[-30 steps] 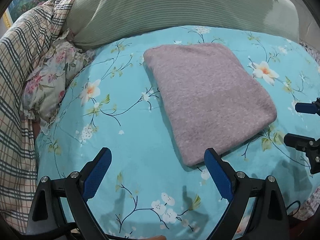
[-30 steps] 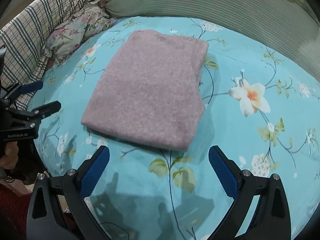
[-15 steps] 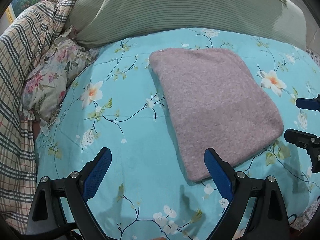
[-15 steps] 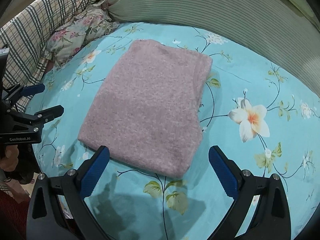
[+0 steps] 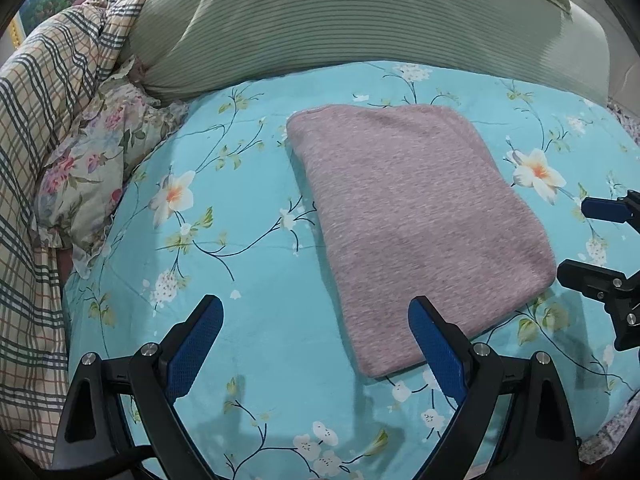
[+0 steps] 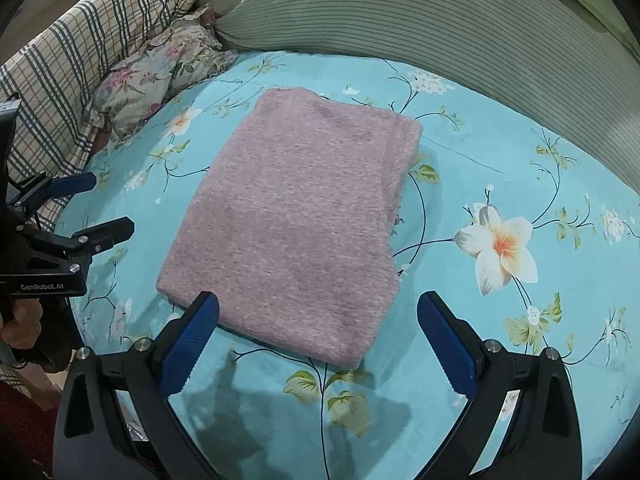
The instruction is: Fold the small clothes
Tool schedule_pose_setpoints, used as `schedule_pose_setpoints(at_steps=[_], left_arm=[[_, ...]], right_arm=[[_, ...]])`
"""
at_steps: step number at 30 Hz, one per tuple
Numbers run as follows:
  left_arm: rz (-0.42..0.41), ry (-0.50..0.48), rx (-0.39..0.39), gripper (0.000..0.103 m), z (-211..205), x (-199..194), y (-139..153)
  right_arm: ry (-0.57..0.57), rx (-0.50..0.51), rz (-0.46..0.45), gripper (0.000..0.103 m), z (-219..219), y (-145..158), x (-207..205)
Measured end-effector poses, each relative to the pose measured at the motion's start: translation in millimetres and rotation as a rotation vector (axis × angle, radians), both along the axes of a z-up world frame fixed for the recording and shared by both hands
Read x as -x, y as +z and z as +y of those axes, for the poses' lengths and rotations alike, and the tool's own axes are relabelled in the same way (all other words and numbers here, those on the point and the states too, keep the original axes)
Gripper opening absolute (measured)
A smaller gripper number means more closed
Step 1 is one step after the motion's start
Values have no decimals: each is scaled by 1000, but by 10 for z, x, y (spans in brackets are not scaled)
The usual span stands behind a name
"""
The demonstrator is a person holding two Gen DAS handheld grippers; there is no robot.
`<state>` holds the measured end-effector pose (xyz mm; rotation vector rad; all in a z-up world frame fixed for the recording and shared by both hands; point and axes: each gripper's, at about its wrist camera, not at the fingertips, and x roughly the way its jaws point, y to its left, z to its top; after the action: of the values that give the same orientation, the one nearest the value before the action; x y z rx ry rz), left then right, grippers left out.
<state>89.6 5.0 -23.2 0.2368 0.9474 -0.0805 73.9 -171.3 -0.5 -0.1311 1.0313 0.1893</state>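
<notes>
A mauve knit garment (image 5: pixel 416 220) lies folded into a flat rectangle on the turquoise floral bedsheet (image 5: pixel 240 240); it also shows in the right wrist view (image 6: pixel 296 220). My left gripper (image 5: pixel 316 332) is open and empty, just short of the garment's near left corner. My right gripper (image 6: pixel 318 328) is open and empty, its jaws straddling the garment's near edge from above. Each gripper shows in the other's view: the right one (image 5: pixel 588 240) at the garment's right, the left one (image 6: pixel 92 204) at its left.
A green striped pillow (image 5: pixel 340 20) lies along the back of the bed. A plaid quilt (image 5: pixel 36 140) and a floral ruffled pillow (image 5: pixel 92 168) are heaped at the left. The sheet (image 6: pixel 500 160) spreads wide to the right of the garment.
Both grippers have moved forward toward the garment, which now sits lower and closer in both views. The garment itself has not moved.
</notes>
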Motion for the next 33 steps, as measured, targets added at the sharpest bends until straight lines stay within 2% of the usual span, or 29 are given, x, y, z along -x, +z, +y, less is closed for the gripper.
schedule_pose_setpoints(at_steps=[33], left_arm=[[22, -29, 7, 94, -87, -35, -52]], right_arm=[[1, -5, 24, 99, 19, -94, -24]])
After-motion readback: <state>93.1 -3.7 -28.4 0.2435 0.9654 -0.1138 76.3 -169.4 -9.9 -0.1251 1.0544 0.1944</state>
